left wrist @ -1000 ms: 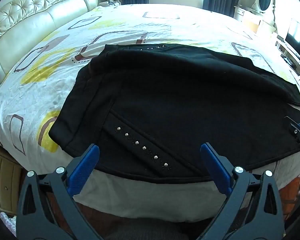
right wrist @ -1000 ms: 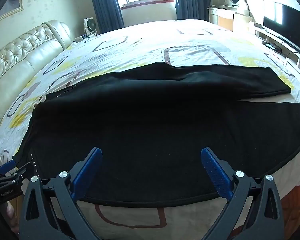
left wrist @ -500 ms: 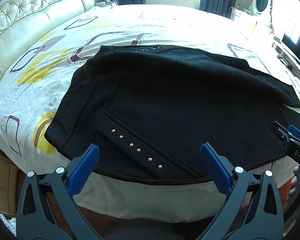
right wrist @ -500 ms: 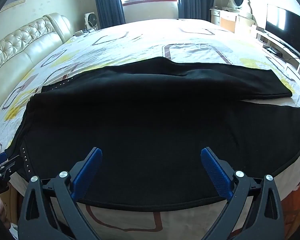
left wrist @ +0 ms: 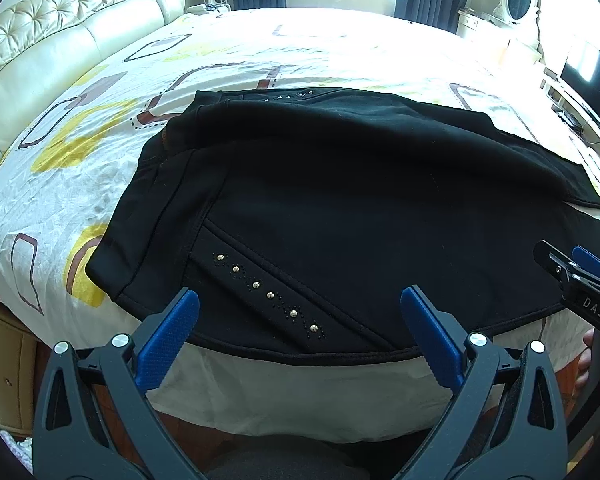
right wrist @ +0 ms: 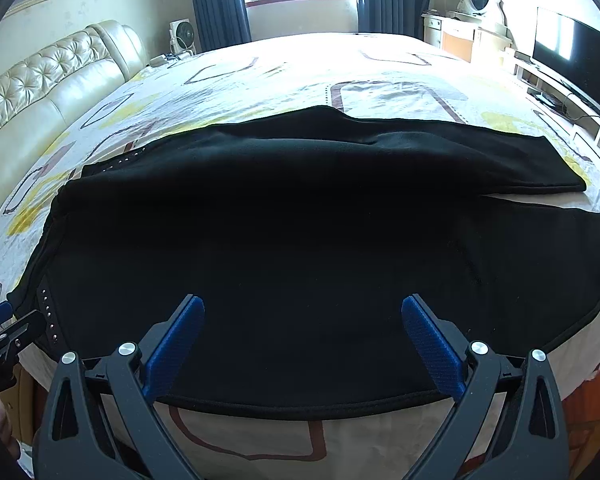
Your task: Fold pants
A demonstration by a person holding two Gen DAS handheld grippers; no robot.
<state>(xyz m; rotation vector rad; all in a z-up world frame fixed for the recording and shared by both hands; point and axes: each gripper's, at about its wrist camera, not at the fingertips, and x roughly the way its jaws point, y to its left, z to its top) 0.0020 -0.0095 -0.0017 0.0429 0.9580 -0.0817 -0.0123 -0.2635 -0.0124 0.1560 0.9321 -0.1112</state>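
- The left gripper [left wrist: 296, 312], blue-padded with dark arms, has its jaws spread wide, empty, above the near waist corner of the black fleece pants [left wrist: 340, 208].
- The right gripper [right wrist: 302, 316] gapes likewise — empty — over the near leg.
- The pants lie flat across the patterned cream bedspread [left wrist: 100, 160] (studded pocket seam [left wrist: 268, 294] towards the left gripper), legs side by side.

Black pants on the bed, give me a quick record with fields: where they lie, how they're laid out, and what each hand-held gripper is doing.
item: black pants
surface: bed, near edge
layout: spread flat, unfolded; waistband left, legs running right
detail: studs along near pocket
left hand-held gripper: open, empty, over the pocket area
right hand-held gripper: open, empty, over the near leg
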